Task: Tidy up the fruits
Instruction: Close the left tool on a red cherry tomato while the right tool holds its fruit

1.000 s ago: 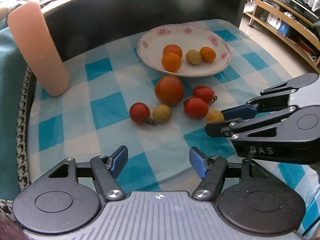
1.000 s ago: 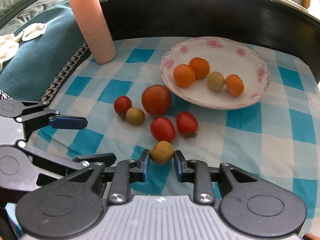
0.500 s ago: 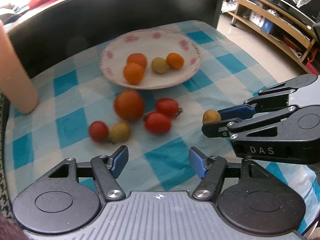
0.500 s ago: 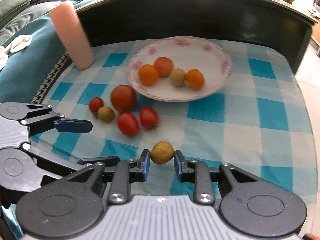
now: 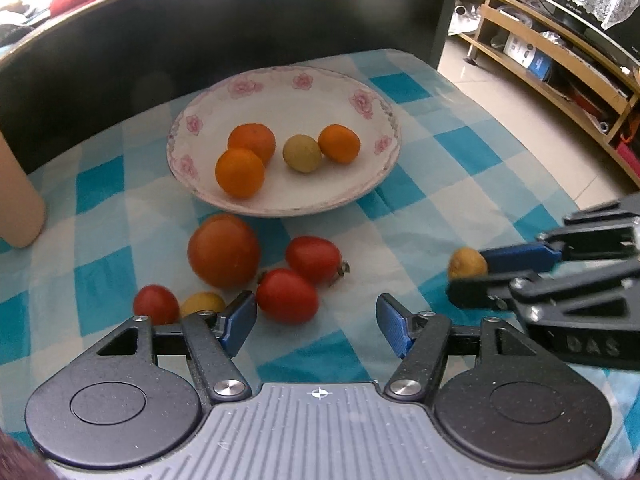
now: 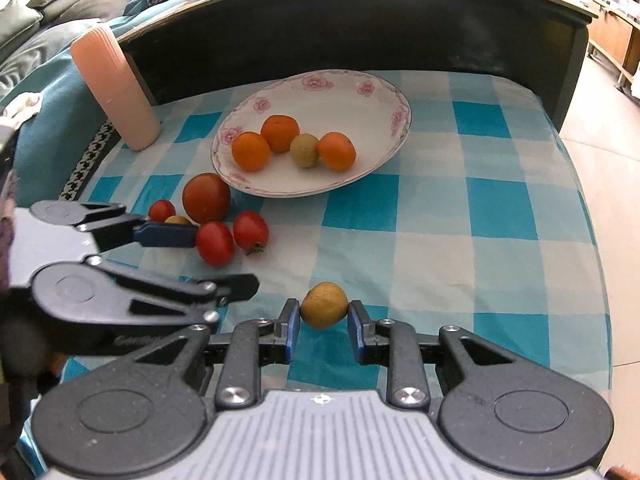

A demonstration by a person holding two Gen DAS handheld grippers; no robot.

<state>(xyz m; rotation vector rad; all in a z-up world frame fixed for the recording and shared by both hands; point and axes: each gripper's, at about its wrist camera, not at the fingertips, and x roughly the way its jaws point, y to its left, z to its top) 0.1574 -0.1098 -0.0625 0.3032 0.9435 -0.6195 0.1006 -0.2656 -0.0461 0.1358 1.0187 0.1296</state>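
My right gripper [image 6: 323, 322] is shut on a small yellow-brown fruit [image 6: 324, 305], held above the checked cloth in front of the flowered plate [image 6: 376, 92]. The same held fruit [image 5: 467, 264] shows at the right of the left wrist view. On the plate [image 5: 280, 88] lie three oranges and one yellow-brown fruit [image 5: 302, 153]. My left gripper [image 5: 316, 322] is open and empty, low over the cloth near a red tomato [image 5: 287, 295]. A big tomato [image 5: 224, 250], two more red ones and a small yellow fruit [image 5: 202, 303] lie beside it.
A pink ribbed cup [image 6: 114, 88] stands at the cloth's far left. A dark curved wall [image 6: 320, 28] runs behind the plate. The cloth's right edge drops to a tiled floor [image 6: 608, 152]; a wooden shelf unit [image 5: 560, 68] stands beyond.
My right gripper has lifted the yellow-brown fruit off the cloth and carried it right, away from the tomatoes. My left gripper has moved forward toward the loose tomatoes.
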